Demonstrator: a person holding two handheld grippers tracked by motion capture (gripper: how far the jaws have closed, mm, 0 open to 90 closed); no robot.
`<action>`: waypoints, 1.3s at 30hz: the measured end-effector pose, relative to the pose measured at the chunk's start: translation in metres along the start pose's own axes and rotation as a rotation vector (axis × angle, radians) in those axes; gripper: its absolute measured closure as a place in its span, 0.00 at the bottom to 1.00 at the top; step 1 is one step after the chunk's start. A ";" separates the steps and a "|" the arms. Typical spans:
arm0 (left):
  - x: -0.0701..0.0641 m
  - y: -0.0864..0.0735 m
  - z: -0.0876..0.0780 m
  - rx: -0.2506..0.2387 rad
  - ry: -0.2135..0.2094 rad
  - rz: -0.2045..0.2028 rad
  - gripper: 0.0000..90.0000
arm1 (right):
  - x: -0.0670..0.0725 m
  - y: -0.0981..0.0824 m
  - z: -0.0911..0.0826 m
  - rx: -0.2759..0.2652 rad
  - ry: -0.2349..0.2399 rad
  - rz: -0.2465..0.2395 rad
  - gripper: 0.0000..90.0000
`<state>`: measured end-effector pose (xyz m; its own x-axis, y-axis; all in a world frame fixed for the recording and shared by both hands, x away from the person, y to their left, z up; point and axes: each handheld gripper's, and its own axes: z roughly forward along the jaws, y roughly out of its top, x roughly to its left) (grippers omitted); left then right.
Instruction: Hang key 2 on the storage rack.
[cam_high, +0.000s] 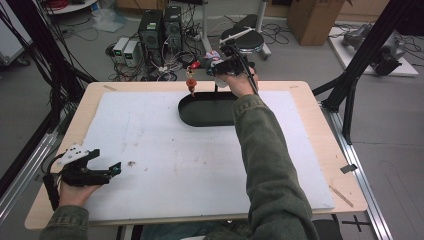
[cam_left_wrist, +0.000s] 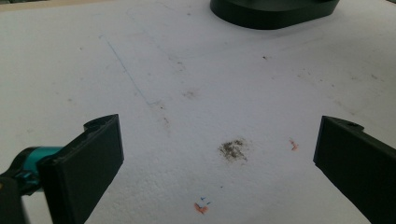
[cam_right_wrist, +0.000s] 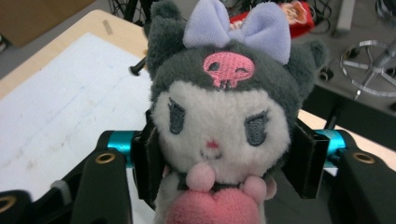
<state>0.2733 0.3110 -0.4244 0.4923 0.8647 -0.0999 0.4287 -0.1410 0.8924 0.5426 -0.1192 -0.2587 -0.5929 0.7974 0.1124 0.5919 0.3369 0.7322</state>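
A grey and white plush toy (cam_right_wrist: 219, 107) with a lilac bow and a pink skull mark sits between the black pads of my right gripper (cam_right_wrist: 224, 158), which is shut on its head. In the high view that right gripper (cam_high: 216, 65) holds the plush toy (cam_high: 212, 56) in the air at the far edge of the table, just beyond a black oval tray (cam_high: 200, 112). A small red piece (cam_high: 190, 83) dangles under the toy's end. My left gripper (cam_high: 107, 161) rests near the front left corner, its jaws wide open over bare white board (cam_left_wrist: 217, 154).
A white foam board (cam_high: 175, 165) covers the wooden table. The black tray (cam_left_wrist: 275, 11) lies ahead of the left gripper. A dark smudge (cam_left_wrist: 232, 150) marks the board. Computers (cam_high: 160, 30), a black stool (cam_high: 245, 40) and black frame struts (cam_high: 350, 95) stand beyond the table.
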 end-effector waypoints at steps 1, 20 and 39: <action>0.000 0.001 0.000 -0.004 -0.002 -0.001 0.02 | -0.002 0.000 0.001 0.006 -0.001 0.025 0.41; 0.000 0.002 -0.001 -0.010 0.000 0.002 0.02 | 0.004 -0.011 -0.009 -0.048 -0.066 -0.041 0.01; -0.001 0.001 -0.001 -0.020 0.005 0.013 0.02 | 0.008 -0.048 -0.017 -0.022 0.022 -0.129 0.01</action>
<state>0.2728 0.3107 -0.4225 0.4935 0.8654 -0.0863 0.4071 -0.1421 0.9023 0.5002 -0.1374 -0.2822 -0.6754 0.7368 0.0308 0.4978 0.4247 0.7562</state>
